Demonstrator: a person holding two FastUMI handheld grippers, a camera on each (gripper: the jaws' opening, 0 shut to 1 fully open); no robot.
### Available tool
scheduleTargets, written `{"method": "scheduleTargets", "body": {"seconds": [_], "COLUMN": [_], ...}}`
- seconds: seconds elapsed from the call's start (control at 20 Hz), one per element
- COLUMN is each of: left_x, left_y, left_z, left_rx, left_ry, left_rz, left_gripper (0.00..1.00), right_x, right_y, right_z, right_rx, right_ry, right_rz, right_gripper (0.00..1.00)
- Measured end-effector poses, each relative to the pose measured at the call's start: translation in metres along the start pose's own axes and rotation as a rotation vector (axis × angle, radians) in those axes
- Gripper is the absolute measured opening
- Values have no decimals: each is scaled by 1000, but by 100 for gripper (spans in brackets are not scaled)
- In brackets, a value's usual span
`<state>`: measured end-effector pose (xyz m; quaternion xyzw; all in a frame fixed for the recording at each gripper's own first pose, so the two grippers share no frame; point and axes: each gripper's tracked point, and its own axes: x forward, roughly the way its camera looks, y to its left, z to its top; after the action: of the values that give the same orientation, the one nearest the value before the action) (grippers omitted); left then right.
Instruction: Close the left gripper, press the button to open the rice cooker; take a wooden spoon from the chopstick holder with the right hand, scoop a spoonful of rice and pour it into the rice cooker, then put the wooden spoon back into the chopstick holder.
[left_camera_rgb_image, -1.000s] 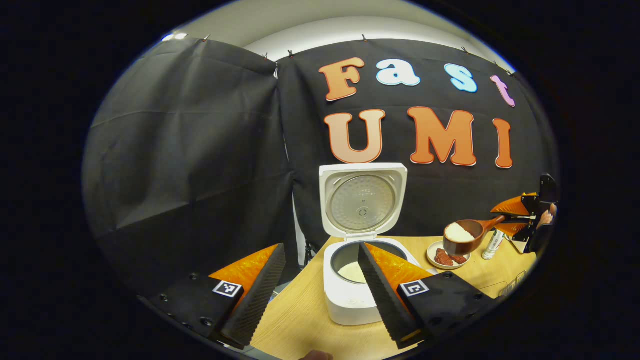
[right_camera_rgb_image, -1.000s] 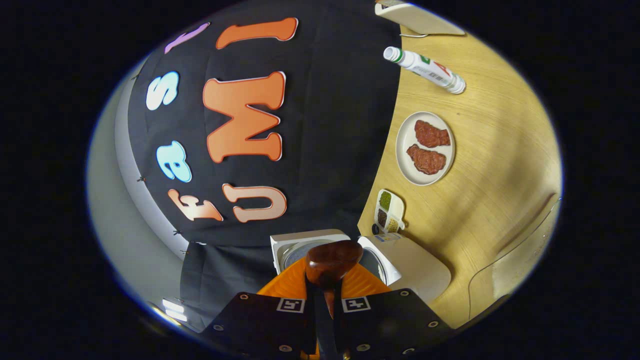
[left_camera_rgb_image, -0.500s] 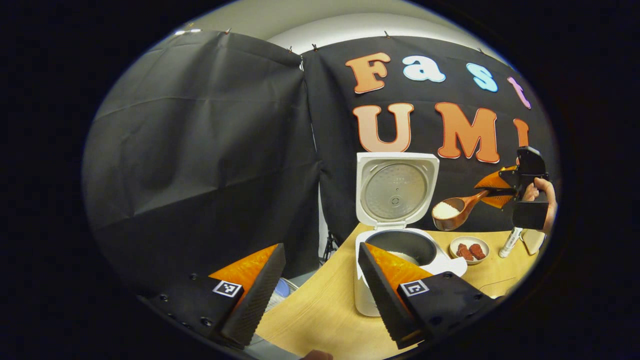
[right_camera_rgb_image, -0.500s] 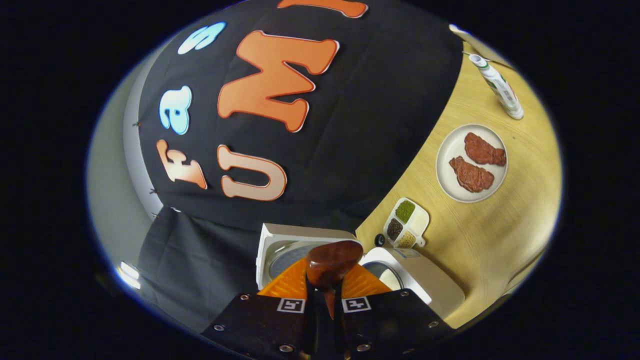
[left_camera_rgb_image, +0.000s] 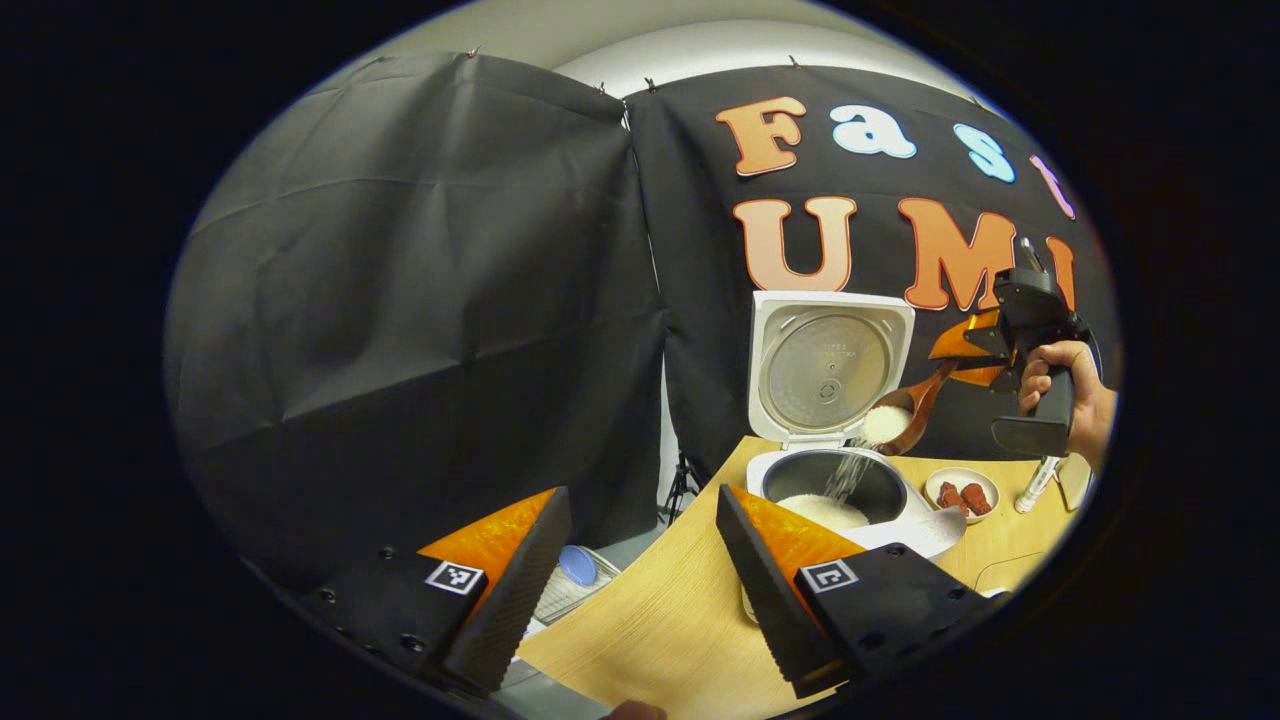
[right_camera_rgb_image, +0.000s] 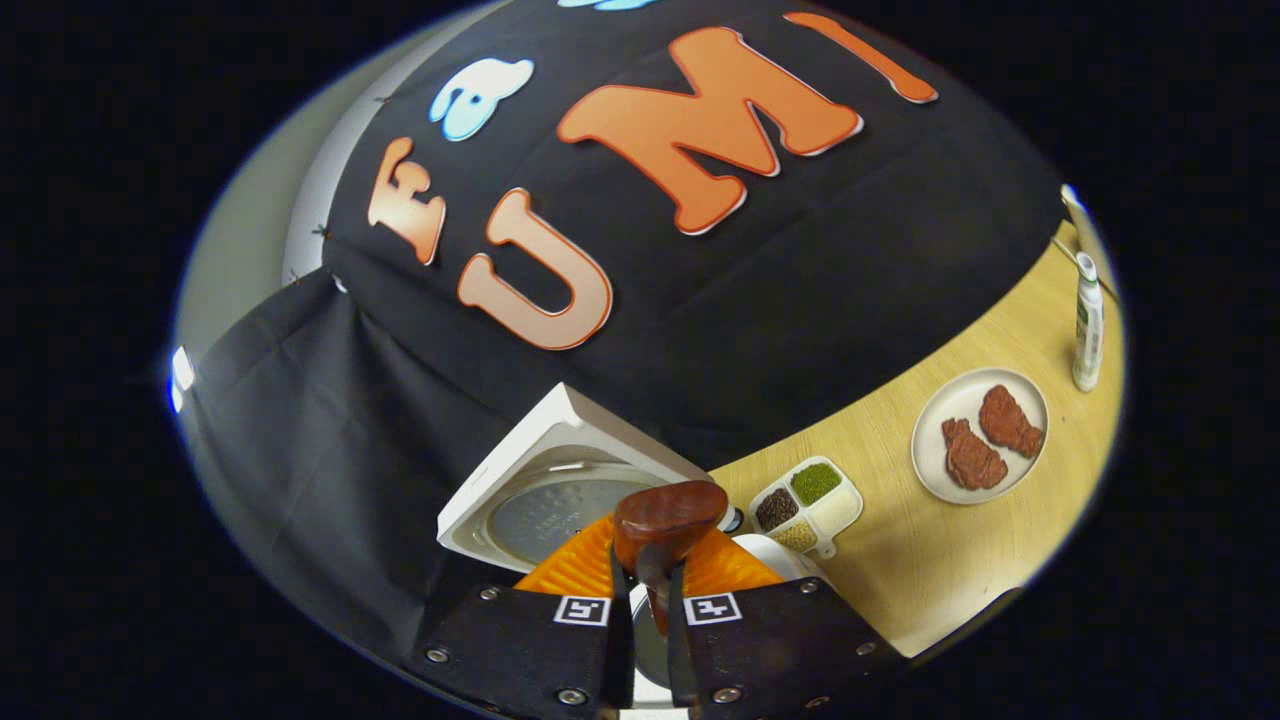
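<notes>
The white rice cooker (left_camera_rgb_image: 905, 520) stands on the wooden table with its lid (left_camera_rgb_image: 828, 365) up; a mound of rice (left_camera_rgb_image: 822, 511) lies in its dark pot. Above the pot, the right gripper (left_camera_rgb_image: 975, 350), held by a hand (left_camera_rgb_image: 1075, 395), tilts the wooden spoon (left_camera_rgb_image: 905, 410), and rice streams from it into the pot. In the right gripper view my right gripper (right_camera_rgb_image: 650, 590) is shut on the spoon (right_camera_rgb_image: 668, 515), with the lid (right_camera_rgb_image: 545, 495) just beyond. My left gripper (left_camera_rgb_image: 640, 580) hangs open over the table's near left edge, short of the cooker.
A plate with two red meat pieces (left_camera_rgb_image: 962, 492) (right_camera_rgb_image: 980, 435) sits right of the cooker, with a white bottle (left_camera_rgb_image: 1035, 483) (right_camera_rgb_image: 1087, 320) farther right. A small tray of three seasonings (right_camera_rgb_image: 808, 492) lies behind the cooker. Off the table's left edge, a blue-lidded box (left_camera_rgb_image: 575, 575) sits lower down.
The right gripper carried the spoon left over the pot and tilted it, so rice now pours out. The left gripper view has swung leftward, away from the cooker.
</notes>
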<state>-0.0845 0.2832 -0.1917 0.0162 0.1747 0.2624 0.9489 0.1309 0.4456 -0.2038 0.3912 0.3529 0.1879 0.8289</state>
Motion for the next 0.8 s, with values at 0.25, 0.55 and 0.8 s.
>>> {"method": "scheduleTargets", "body": {"seconds": [0.25, 0.55, 0.8], "left_x": [6, 12, 14], "left_y": [4, 3, 4], "left_z": [-2, -5, -7], "left_rx": [-3, 1, 8], "left_ry": [8, 12, 14], "left_rz": [-1, -11, -21], "left_gripper": [99, 99, 99], "right_x": [3, 3, -1], "right_y": [14, 29, 46], "right_z": [-5, -5, -11], "right_rx": [-149, -313, -445], "right_ry": [-23, -71, -99], "right_rz": [0, 0, 46], "right_gripper": [13, 12, 12]}}
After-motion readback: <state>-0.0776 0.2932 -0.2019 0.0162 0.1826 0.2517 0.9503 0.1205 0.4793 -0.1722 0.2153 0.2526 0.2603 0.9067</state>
